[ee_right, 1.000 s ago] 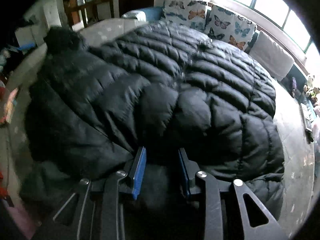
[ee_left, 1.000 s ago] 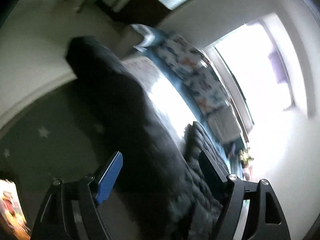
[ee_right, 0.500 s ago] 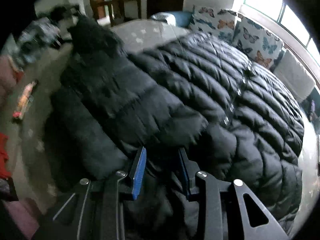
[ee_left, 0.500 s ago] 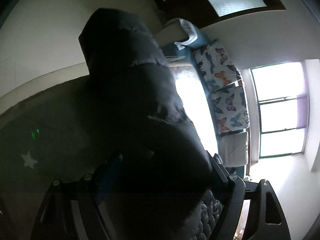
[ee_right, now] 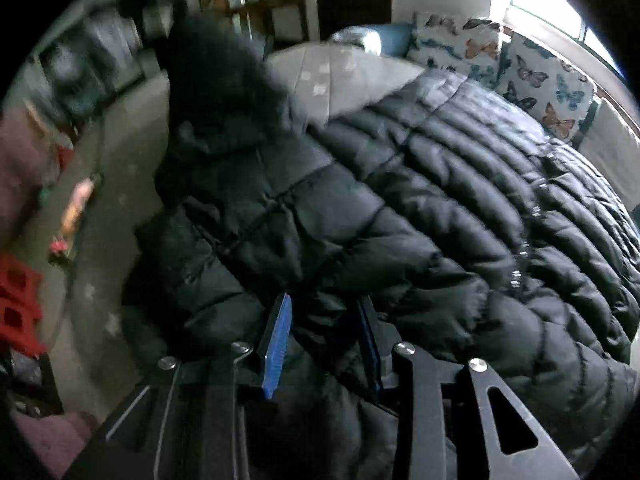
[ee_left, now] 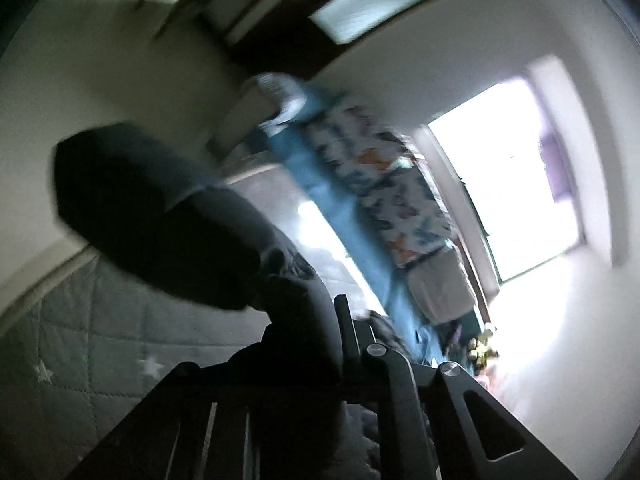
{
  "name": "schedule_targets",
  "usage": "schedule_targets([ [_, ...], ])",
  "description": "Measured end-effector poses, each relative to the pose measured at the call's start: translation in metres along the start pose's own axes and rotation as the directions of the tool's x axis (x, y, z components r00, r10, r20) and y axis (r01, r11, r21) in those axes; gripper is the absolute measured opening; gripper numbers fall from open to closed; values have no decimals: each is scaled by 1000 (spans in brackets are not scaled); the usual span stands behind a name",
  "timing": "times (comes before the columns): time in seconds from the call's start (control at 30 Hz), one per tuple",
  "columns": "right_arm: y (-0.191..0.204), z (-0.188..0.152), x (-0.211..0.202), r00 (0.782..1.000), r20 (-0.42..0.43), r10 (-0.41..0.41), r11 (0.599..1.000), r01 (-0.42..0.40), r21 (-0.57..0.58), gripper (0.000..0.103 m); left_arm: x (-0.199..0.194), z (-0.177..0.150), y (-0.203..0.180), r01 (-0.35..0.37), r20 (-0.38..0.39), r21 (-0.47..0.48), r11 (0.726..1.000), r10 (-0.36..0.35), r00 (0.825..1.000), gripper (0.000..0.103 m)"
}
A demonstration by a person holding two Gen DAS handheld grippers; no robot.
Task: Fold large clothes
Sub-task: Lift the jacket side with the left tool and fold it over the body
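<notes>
A large black quilted puffer jacket (ee_right: 440,208) lies spread over a grey bed cover (ee_right: 340,68), its furry hood (ee_right: 216,60) at the far left. My right gripper (ee_right: 324,332) is shut on a bunched fold of the jacket near its front edge, with padding filling the gap between the blue pads (ee_right: 278,340). In the blurred left wrist view, my left gripper (ee_left: 320,332) is shut on a dark part of the jacket (ee_left: 160,208), which sticks up and out to the left. That fabric hides the left finger.
Butterfly-print cushions (ee_right: 532,76) and a blue pillow (ee_right: 392,36) line the bed's far side under a bright window (ee_left: 512,180). The grey star-print quilt (ee_left: 100,340) shows at lower left. A red object (ee_right: 16,304) and small toys (ee_right: 76,208) lie at the left edge.
The left jaws have gone from wide open to shut on the dark fabric, and that view has swung. The right gripper has carried its fold leftward, toward the hood.
</notes>
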State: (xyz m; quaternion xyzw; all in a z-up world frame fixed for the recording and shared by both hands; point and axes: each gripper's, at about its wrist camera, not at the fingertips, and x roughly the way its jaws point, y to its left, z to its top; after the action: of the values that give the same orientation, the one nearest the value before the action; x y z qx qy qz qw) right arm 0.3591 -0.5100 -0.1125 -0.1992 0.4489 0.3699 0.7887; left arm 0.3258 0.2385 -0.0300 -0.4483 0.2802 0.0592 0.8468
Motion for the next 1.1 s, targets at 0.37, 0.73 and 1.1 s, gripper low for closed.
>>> schedule_targets([
  [0.37, -39, -33, -100, 976, 194, -102, 984, 71, 161, 37, -33, -122, -227, 158, -95, 511, 845, -127, 987, 14],
  [0.73, -130, -133, -158, 936, 178, -304, 851, 183, 493, 37, 39, -357, -269, 322, -396, 751, 577, 3, 918, 24],
  [1.1, -161, -172, -204, 913, 248, -324, 771, 103, 629, 37, 78, -447, -228, 358, -481, 786, 503, 135, 866, 41],
])
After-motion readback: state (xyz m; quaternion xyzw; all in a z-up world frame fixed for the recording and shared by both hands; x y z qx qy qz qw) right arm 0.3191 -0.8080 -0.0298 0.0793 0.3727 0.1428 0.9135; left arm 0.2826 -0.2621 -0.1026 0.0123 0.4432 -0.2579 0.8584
